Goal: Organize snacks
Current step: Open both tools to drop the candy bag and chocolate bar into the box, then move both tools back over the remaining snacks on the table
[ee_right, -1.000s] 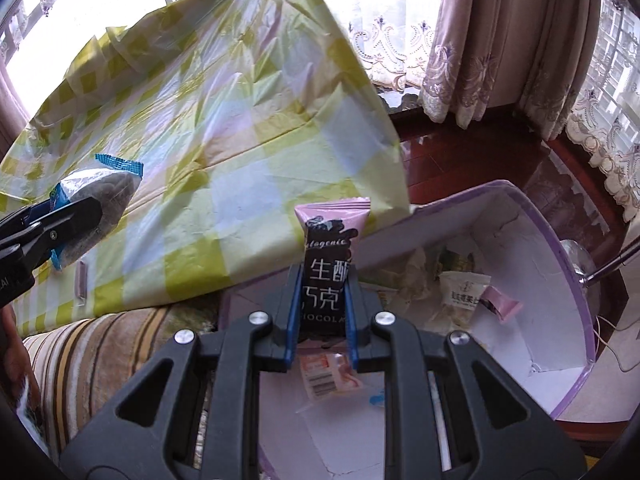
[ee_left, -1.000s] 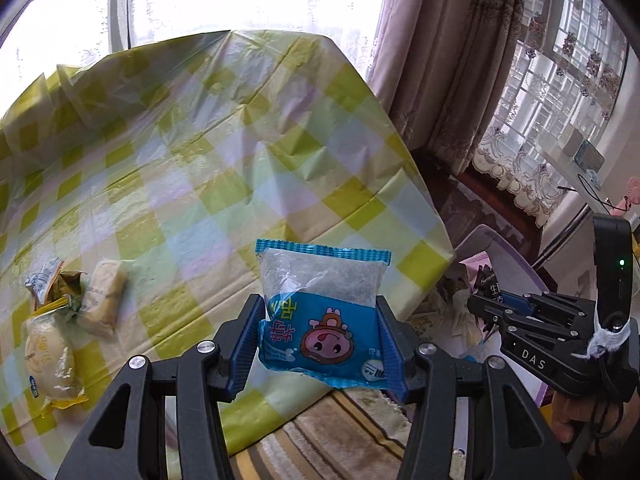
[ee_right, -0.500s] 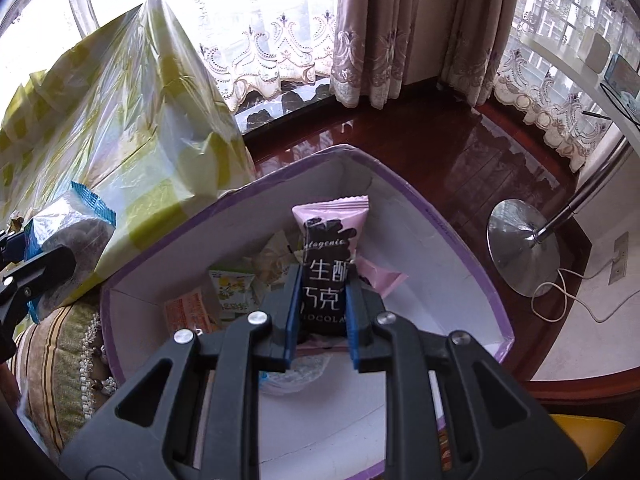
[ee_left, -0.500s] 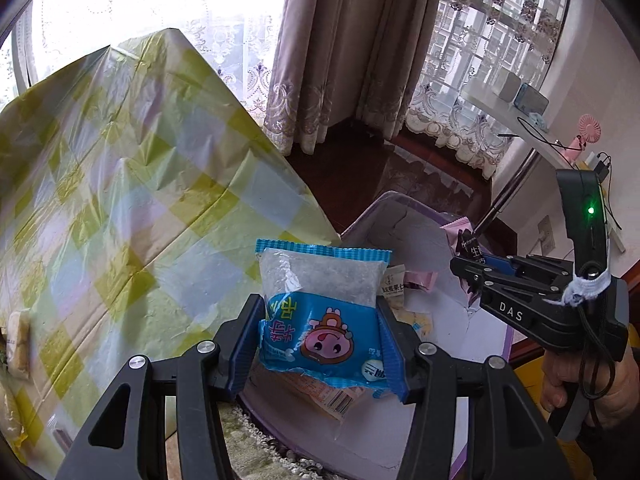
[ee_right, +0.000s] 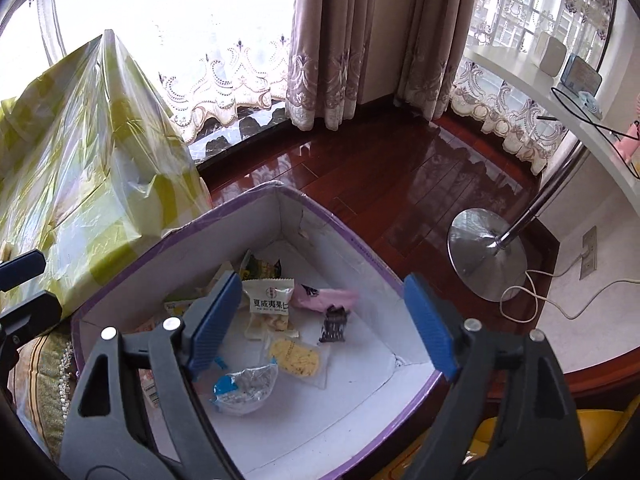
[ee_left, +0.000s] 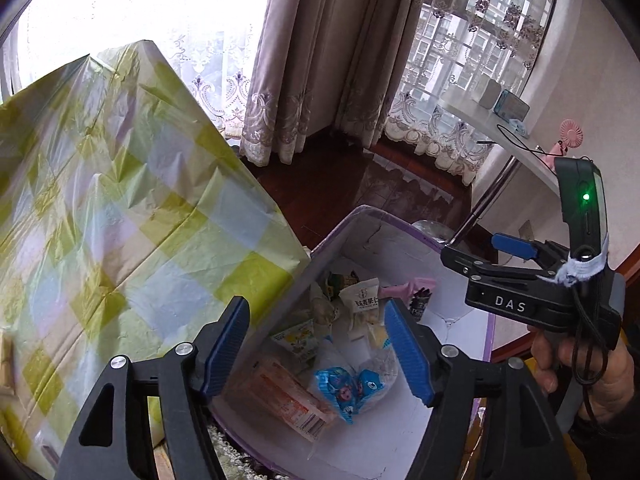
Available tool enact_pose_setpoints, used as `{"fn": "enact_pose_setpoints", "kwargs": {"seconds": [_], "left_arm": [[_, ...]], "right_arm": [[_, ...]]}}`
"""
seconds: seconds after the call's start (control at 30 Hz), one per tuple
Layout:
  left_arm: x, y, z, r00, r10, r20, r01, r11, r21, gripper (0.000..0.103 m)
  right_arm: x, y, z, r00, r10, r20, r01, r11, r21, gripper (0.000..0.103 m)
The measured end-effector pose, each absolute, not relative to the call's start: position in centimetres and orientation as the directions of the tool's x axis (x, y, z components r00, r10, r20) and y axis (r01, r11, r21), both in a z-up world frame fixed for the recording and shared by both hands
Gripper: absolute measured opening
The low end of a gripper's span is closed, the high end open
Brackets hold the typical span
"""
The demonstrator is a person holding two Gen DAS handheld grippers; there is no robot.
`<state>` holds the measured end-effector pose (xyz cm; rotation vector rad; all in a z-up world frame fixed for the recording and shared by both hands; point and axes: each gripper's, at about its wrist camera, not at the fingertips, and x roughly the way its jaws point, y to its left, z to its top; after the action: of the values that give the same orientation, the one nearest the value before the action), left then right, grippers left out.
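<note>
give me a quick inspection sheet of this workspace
surface: checked tablecloth drapes beside the box.
job's things: blue snack packet, black chocolate bar and other wrapped snacks lie in the purple-rimmed box.
clutter: nothing seen.
grippers: left gripper and right gripper over the box, jaws opening, nothing between them.
cables: white cord on the floor.
surroundings: curtains, wooden floor, lamp base.

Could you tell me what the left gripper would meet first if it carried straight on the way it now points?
Probably the blue snack packet lying inside the purple-rimmed box; the left gripper, jaws opening and empty, aims down at it, though depth is uncertain.
</note>
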<state>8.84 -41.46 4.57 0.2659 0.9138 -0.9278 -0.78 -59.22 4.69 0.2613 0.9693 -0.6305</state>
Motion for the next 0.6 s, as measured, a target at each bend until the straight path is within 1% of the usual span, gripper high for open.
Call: {"fn": "enact_pose_setpoints", "kwargs": {"seconds": [0.07, 0.1, 0.17, 0.23, 0.3, 0.4, 0.43, 0.47, 0.6], "left_arm": [[9.3, -40.8, 4.9, 0.315, -0.554, -0.771, 0.765, 0.629, -0.139, 0.075], [9.5, -40.5, 5.2, 0.341, -0.543, -0.768, 0.754, 0.645, -0.121, 0.077], [9.9, -39.9, 5.6, 0.398, -0.515, -0.759, 0.734, 0.675, -0.073, 0.080], [9.9, -39.6, 6.2, 0.493, -0.449, -0.745, 0.696, 0.717, 0.028, 0.081], [9.7, -39.4, 6.8, 0.574, -0.396, -0.716, 0.657, 0.745, 0.115, 0.084], [10.2, -38.6, 7.7, 0.655, -0.340, -0.675, 0.589, 0.789, 0.174, 0.085], [10.3, -38.4, 7.9, 0.682, -0.313, -0.661, 0.561, 0.804, 0.199, 0.085], [10.6, -38.1, 8.1, 0.702, -0.295, -0.649, 0.541, 0.812, 0.216, 0.085], [11.1, -36.5, 8.7, 0.750, -0.277, -0.601, 0.506, 0.826, 0.251, 0.085]], "right_arm": [[-0.3, -58.7, 5.1, 0.398, -0.406, -0.822, 0.599, 0.794, -0.103, 0.091], [0.0, -58.4, 5.2, 0.386, -0.430, -0.816, 0.603, 0.787, -0.130, 0.092], [0.8, -57.8, 5.4, 0.339, -0.485, -0.806, 0.614, 0.763, -0.201, 0.096], [1.5, -57.1, 5.7, 0.306, -0.551, -0.776, 0.622, 0.733, -0.275, 0.096], [2.2, -56.3, 6.1, 0.269, -0.617, -0.739, 0.631, 0.693, -0.349, 0.096], [3.8, -54.7, 6.1, 0.209, -0.685, -0.698, 0.591, 0.657, -0.468, 0.096], [4.1, -54.3, 6.2, 0.231, -0.675, -0.700, 0.570, 0.677, -0.465, 0.096], [4.2, -53.9, 6.4, 0.267, -0.648, -0.713, 0.557, 0.708, -0.434, 0.096], [4.4, -53.2, 6.9, 0.355, -0.536, -0.766, 0.543, 0.785, -0.298, 0.096]]}}
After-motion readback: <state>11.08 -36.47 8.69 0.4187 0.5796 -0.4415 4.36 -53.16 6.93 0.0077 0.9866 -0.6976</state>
